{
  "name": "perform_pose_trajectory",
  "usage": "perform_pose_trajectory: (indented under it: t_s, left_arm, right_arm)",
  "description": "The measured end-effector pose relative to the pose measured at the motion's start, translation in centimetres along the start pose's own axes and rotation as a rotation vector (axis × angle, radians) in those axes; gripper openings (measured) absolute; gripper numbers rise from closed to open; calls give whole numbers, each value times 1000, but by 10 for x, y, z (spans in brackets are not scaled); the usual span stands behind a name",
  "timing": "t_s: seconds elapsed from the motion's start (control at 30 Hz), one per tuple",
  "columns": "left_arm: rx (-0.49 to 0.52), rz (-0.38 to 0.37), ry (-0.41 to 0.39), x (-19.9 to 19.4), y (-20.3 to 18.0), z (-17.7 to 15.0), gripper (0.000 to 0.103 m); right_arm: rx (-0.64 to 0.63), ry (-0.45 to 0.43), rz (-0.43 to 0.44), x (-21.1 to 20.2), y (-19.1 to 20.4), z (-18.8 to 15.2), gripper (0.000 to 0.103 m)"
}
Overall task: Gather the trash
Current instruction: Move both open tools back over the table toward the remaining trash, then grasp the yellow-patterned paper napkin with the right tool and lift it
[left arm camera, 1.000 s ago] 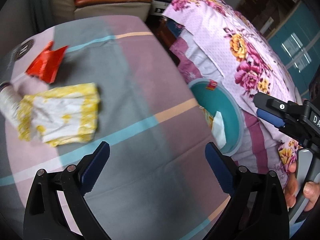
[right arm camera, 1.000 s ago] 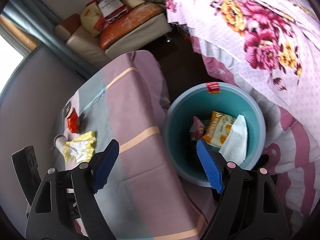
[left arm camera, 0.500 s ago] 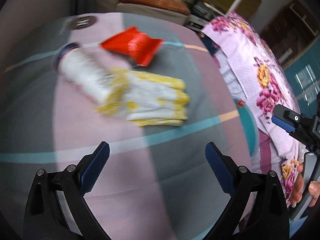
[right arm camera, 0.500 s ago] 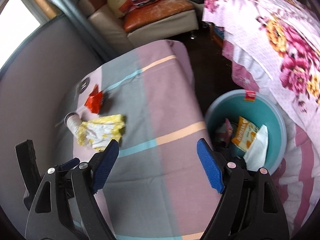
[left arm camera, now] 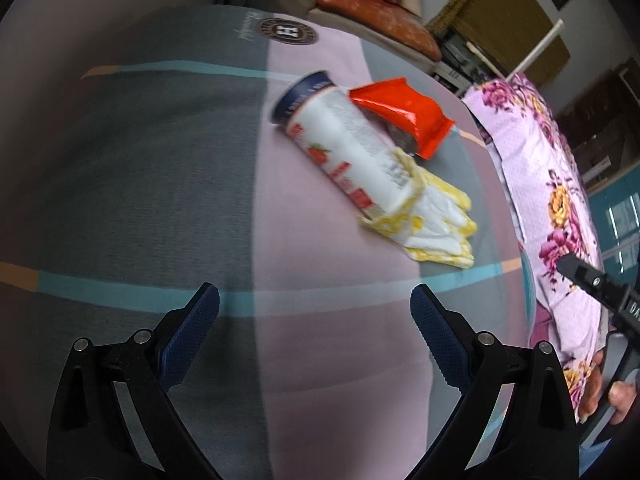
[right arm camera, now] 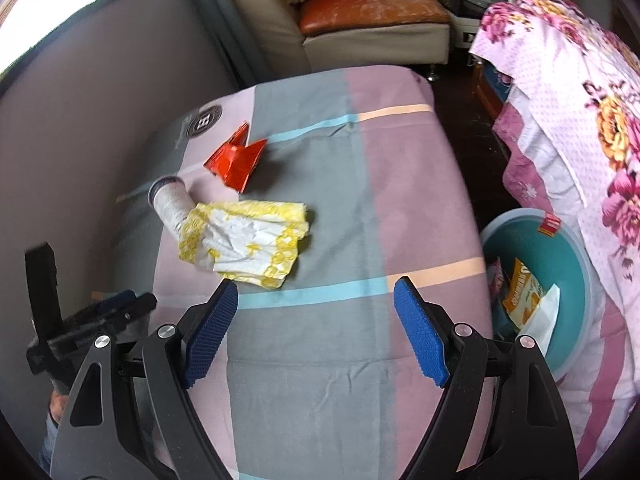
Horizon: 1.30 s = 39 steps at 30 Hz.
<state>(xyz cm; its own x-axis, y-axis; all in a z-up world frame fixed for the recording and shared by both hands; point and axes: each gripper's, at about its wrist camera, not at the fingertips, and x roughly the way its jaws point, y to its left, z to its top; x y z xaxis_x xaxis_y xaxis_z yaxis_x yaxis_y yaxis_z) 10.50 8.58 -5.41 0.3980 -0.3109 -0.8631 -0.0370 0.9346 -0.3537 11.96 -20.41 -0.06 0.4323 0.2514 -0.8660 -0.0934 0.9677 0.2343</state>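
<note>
Bedroom-type space: striped grey/pink bedsheet [right arm camera: 352, 208] over a flat surface, tan couch [right arm camera: 360, 28] in the upper part of both frames, floral pink bedding [right arm camera: 580, 120] down the right side.

Trash on the sheet, all in one cluster:
- white tube can [left arm camera: 344, 148] lying on its side, centre-upper right of the left wrist view; mid-left in the right wrist view.
- red wrapper [left arm camera: 404, 114] just beside the can's upper end, partly over it.
- yellow-white wrapper [right arm camera: 244, 240] touching the can's lower end, covering it.

Teal bin [right arm camera: 572, 280] sits at the right edge of the right wrist view, beside the sheet's edge, against the floral bedding. An orange snack bag [right arm camera: 520, 292] and a white piece lie inside.

My left gripper [left arm camera: 316, 336]: jaws spread wide, nothing between them, angled steeply down at the sheet. The trash cluster is above and right of the fingertips, apart from them. Frame is motion-blurred.

My right gripper [right arm camera: 316, 332]: jaws also released and wide, empty, pitched down at the sheet. The yellow-white wrapper's lower edge sits just above the left blue pad [right arm camera: 212, 332]; can't tell if it touches.

Right gripper's body plus a hand [left arm camera: 608, 396] on its handle shows at the lower right of the left wrist view. Left gripper's body shows at the lower left of the right wrist view.
</note>
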Motion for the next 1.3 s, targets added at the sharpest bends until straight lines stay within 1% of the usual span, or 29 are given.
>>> perform_pose_trajectory:
  t_s: [0.13,0.33,0.47,0.67,0.83,0.87,0.9,0.93,0.97,1.0,1.03,1.07,1.13,1.23,1.3]
  left_arm:
    - [-19,9,-7,0,12,4,96]
    - [-73,27,-16,0,34,14,96]
    - [-107,39,-15,1,48,19,96]
    - [-115,57,-10,2,55,25,96]
    - [-124,59,-12,2,54,28,96]
    - [-126,59,-12,3,53,28,96]
    - [-126,60,-11,4,52,29,96]
    - [-125,62,-11,4,51,28,96]
    - [-124,63,-11,4,50,28,96]
    - [-123,61,-9,4,48,28,96]
    - [-121,58,-7,4,47,27,96]
    - [-119,57,-7,4,46,27,96]
    - [-112,59,-5,4,43,26,96]
    - [-108,60,0,4,39,22,96]
    - [-109,60,0,3,38,20,96]
  right_arm:
    - [-61,29,-5,17,14,4,76]
    - [-182,73,12,57,40,15,77]
    - [-298,93,10,89,58,26,77]
    - [-397,122,17,120,70,35,77]
    - [-449,130,-11,127,74,31,76]
    - [-459,117,-20,126,75,29,69]
    - [-459,105,-23,124,75,27,57]
    - [-453,103,-18,122,74,25,51]
    - [-434,105,-5,120,71,25,38]
    - [-412,108,7,116,67,24,32]
    - [-402,108,12,114,65,24,19]
    - [-394,103,15,110,63,23,12]
    - [-392,110,24,105,61,18,6]
    - [-385,111,31,95,55,14,5]
    - [-350,95,32,85,47,11,4]
